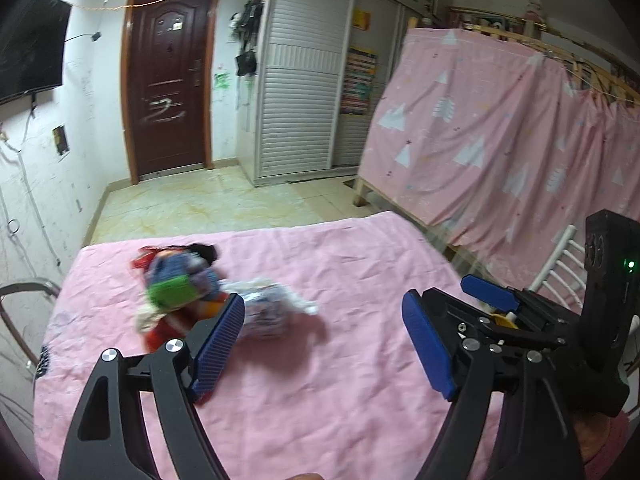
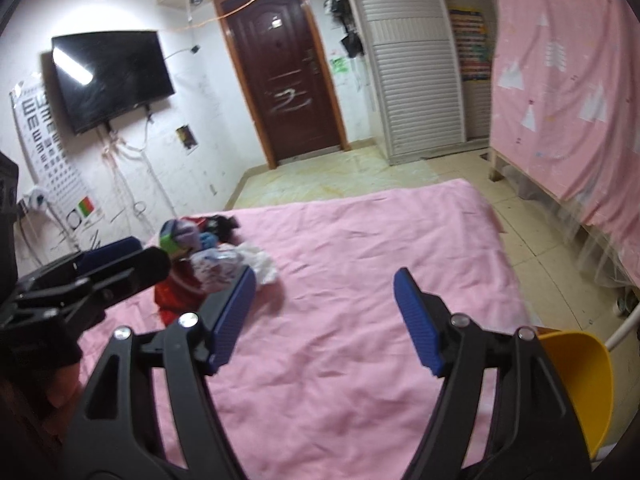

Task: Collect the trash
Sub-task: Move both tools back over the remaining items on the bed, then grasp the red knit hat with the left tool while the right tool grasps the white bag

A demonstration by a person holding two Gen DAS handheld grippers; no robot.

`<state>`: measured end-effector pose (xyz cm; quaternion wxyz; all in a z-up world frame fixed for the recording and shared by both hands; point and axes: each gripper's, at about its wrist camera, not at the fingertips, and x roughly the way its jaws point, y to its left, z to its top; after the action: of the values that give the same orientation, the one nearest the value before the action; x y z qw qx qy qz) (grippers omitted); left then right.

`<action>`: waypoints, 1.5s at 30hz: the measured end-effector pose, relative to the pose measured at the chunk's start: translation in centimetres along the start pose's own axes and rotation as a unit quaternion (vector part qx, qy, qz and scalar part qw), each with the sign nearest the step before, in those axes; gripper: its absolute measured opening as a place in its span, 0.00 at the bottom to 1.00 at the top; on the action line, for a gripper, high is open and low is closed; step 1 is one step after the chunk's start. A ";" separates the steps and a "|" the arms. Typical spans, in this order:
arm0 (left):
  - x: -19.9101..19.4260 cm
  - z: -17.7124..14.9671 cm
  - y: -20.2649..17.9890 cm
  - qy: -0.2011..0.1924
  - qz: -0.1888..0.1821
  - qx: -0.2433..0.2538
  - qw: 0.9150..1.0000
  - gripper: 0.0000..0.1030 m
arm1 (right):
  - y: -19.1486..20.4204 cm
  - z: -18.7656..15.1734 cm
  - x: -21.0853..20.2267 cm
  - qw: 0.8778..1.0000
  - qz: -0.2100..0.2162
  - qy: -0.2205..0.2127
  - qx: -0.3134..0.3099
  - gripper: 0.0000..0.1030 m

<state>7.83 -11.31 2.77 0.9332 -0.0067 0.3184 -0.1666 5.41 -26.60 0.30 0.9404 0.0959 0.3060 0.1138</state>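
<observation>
1. Both the left hand-held gripper (image 1: 324, 344) and right hand-held gripper (image 2: 324, 320) are spread, holding nothing
2. The trash pile (image 1: 208, 300) lies uncollected on the pink bed (image 1: 320, 380), ahead of them
3. A yellow bin (image 2: 576, 384) sits beside the right one; collecting looks barely begun

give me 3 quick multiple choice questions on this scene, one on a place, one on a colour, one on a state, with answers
1. Where does the trash pile lie?
A. on the pink sheet
B. on the floor
C. in the yellow bin

2. What colour are the gripper pads?
A. red
B. blue
C. green

3. How stands the right gripper?
A. shut on a wrapper
B. open, holding nothing
C. shut, empty

Answers:
1. A, the wrappers rest on the pink sheet, far-left part.
2. B, the pads show blue.
3. B, its fingers stand wide apart over bare sheet; the left gripper too.
</observation>
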 end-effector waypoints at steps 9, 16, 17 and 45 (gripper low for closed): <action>0.9 -1.9 7.2 0.028 0.046 -0.044 0.998 0.70 | 4.0 0.2 3.3 0.999 0.024 0.030 -0.034 0.67; 2.3 -3.2 10.9 0.056 0.063 -0.068 0.994 0.70 | 6.1 0.1 5.1 0.997 0.035 0.047 -0.050 0.67; 2.6 -3.4 11.2 0.060 0.066 -0.070 0.994 0.70 | 6.4 0.1 5.4 0.997 0.038 0.049 -0.053 0.67; 4.7 -6.5 13.2 0.099 0.007 -0.082 0.992 0.07 | 11.3 0.5 11.1 0.991 0.040 0.075 -0.107 0.60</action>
<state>11.50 0.23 -6.77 0.8944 -0.0647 0.4220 -0.1333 12.70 -12.86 -2.70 0.9143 -0.0014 0.3574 0.1905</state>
